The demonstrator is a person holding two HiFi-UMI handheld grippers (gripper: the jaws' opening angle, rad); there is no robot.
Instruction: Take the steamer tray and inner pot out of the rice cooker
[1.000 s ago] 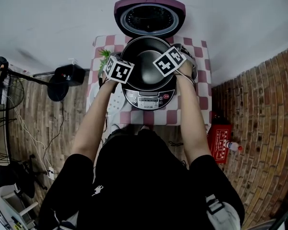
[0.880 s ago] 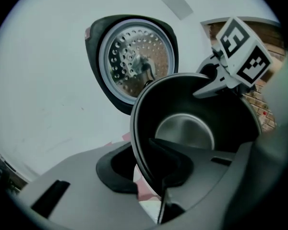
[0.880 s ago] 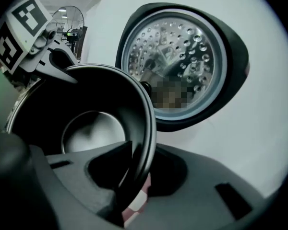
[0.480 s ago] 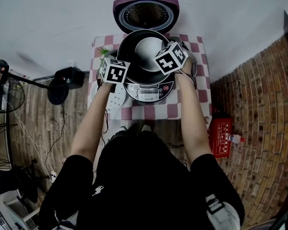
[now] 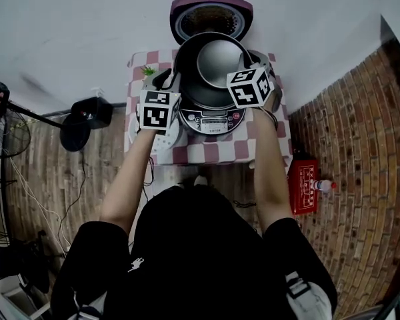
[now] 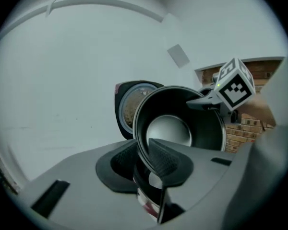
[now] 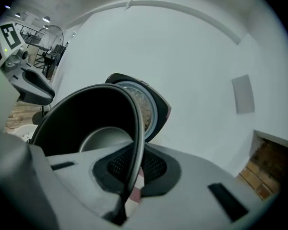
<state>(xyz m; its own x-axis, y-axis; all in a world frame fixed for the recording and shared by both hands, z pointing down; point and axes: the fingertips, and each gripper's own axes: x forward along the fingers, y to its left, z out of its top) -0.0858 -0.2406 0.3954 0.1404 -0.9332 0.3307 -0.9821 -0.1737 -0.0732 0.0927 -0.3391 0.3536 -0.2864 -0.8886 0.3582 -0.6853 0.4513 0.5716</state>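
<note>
1. Dark, round, metal inner pot (image 5: pixel 201 91) out of its seat and raised over the silver rice cooker (image 5: pixel 211 120); cooker standing on the small desk (image 5: pixel 207 155) with the red-and-white checked cloth.
2. Left gripper (image 6: pixel 145 153) at the pot's 9 o'clock; jaws drawn in to a narrow gap and clamped on the thin rim, one ribbed pad inside the wall and one outside.
3. Right gripper (image 7: pixel 131 169) at the pot's 3 o'clock; jaws all but fully together, pinching the same rim edge-on between the pads.
4. Purple round lid (image 5: pixel 212 15) swung up and open at 12 o'clock, just behind the lifted pot.
5. White piece (image 5: pixel 167 137) on the desk at the cooker's 8 o'clock, mostly covered by the left gripper's marker cube; possibly the steamer tray, but too hidden to tell.
6. Likely trouble from here:
   - only two small pinches on a smooth, thin rim; a slip at either side probable if the hands drift apart or rise unevenly;
   - free to pivot on the line between the two grips; a quick swing enough to tip the pot and twist it loose;
   - a knock against the lid at 12 o'clock if carried backward;
   - little bare cloth around the cooker; a landing too near the desk edge enough to send it to the floor.
</note>
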